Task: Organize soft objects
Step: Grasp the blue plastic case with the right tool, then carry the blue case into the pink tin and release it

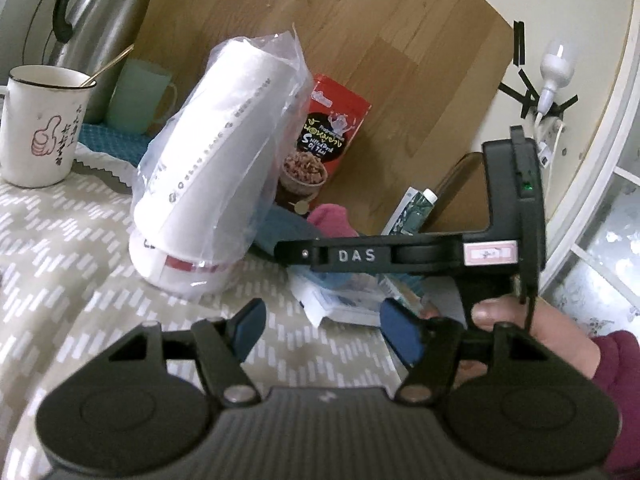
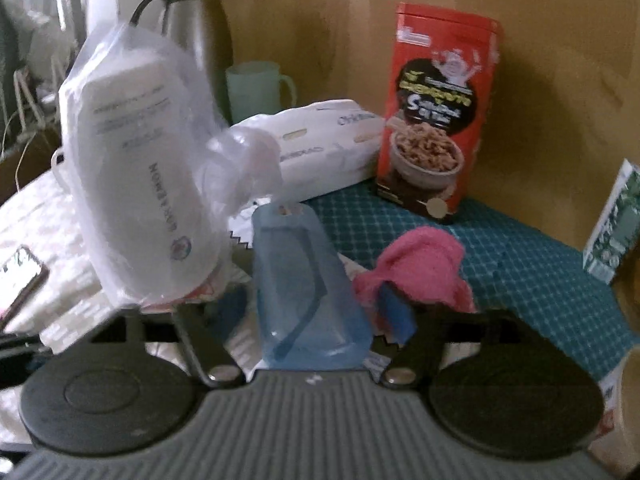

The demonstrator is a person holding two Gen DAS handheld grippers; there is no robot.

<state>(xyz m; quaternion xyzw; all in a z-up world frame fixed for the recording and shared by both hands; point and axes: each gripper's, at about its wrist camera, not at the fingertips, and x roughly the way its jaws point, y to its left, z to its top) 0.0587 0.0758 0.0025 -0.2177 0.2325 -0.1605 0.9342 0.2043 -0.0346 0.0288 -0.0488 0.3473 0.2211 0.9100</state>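
The right gripper [image 2: 316, 308] had its jaws about half apart with a translucent blue pouch [image 2: 304, 292] standing between them. The near pad was hidden behind other things, so I could not tell whether the pads pressed on the pouch or only flanked it. The pouch stood narrow end up, which probably suited a grip low on its wider base. Just beside the far pad lay a crumpled pink cloth [image 2: 420, 264], on the edge of a teal checked mat [image 2: 520, 272]; it was likely another of the soft things to be sorted.

The left gripper [image 1: 324, 320] hovered with its jaws half open and nothing between them, above the patterned tablecloth [image 1: 80, 240] of the bench. It seemed to wait its turn beside the right one, which crossed its view in the person's hand [image 1: 520, 320].

Further out, a plastic bag of stacked paper cups [image 2: 140, 184] leaned tilted, close to the pouch. A white tissue pack [image 2: 328, 148] lay flat behind, and a red cereal box [image 2: 436, 120] stood upright near the wooden board. These stood at the back, seemingly clear of the working spot.
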